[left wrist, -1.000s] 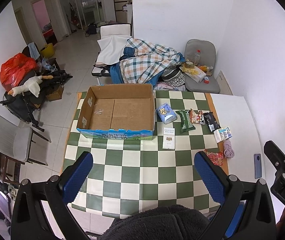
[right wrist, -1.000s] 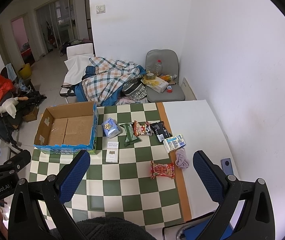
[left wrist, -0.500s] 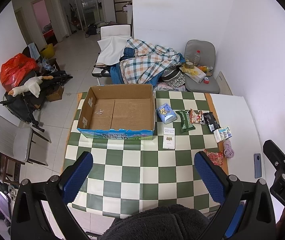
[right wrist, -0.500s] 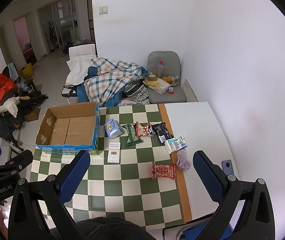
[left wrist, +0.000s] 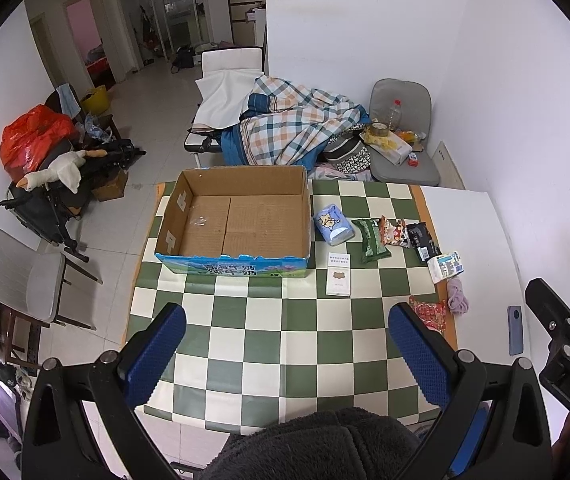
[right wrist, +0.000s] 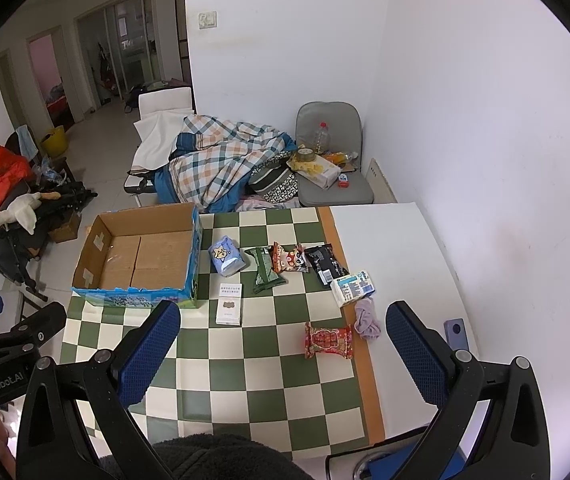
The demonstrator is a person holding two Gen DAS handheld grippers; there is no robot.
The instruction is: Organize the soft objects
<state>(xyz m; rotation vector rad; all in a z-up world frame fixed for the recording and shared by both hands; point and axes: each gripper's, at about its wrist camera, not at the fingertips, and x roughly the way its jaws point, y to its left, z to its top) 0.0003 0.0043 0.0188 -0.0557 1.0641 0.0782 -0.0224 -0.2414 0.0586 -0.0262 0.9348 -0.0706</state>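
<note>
Table point(left wrist: 285, 344): fills the lower middle of both frames under a green-and-cream checked cloth; a bare white part lies at its right. It looks like the staging surface for sorting.
Cardboard box point(left wrist: 241, 220): centre-left of the left wrist frame, open-topped and empty, its blue printed front facing the camera. Likely the bin meant for the soft goods. The characters on the blue band are too small to read.
Left gripper point(left wrist: 285, 356): low in the frame, blue pads wide apart, holding nothing, above the cloth and well short of the goods.
Right gripper point(right wrist: 285, 354): low in the frame, pads likewise spread, nothing between them. Its body, seen at the left wrist frame's right edge, reads "DAS"; the left unit's body, seen at the right wrist frame's lower left, reads "GenRobot.AI".
Blue tissue pack point(right wrist: 227, 260): just right of the box, cartoon print.
Green packet point(right wrist: 265, 270), panda snack point(right wrist: 291, 260), black packet point(right wrist: 325, 266), white-blue pack point(right wrist: 353, 286): a row running right from the tissue pack, presumably laid out for picking. Print unreadable.
White card box point(right wrist: 229, 304): in front of the row, text too fine to read.
Red snack bag point(right wrist: 328, 340): centre right, nearest the right gripper.
Lilac cloth point(right wrist: 367, 318): crumpled beside the red bag.
Phone point(right wrist: 456, 330): right, on the bare white part.
</note>
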